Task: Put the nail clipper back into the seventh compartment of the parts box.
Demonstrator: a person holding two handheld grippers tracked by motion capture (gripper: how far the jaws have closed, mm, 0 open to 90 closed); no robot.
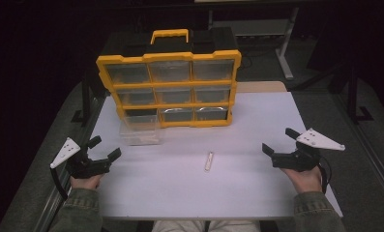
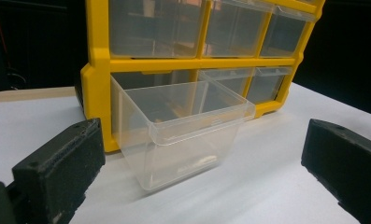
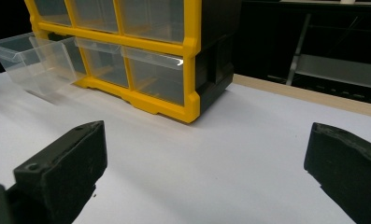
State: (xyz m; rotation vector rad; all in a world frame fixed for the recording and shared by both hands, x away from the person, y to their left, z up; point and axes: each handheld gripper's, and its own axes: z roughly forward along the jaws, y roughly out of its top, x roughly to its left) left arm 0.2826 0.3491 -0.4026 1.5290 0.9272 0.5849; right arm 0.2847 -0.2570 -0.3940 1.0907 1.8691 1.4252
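Seemingly unlabelled, the yellow organizer [image 1: 169, 89] has one clear drawer [image 2: 183, 128] pulled out.

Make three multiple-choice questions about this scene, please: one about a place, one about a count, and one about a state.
1. Where does the small stick lie?
A. inside a drawer
B. on the white table, between the two grippers
C. on top of the organizer

2. How many drawer places does the front of the yellow organizer have?
A. six
B. nine
C. twelve

3. In what state is the bottom-left clear drawer?
A. pulled out in front of the organizer
B. pushed fully in
C. held in a gripper

Answers:
1 B: it rests on the bare table, with the left gripper and the right gripper to either side.
2 B: three rows of three.
3 A: it stands on the table, out of its frame, and both grippers are open and apart from it.
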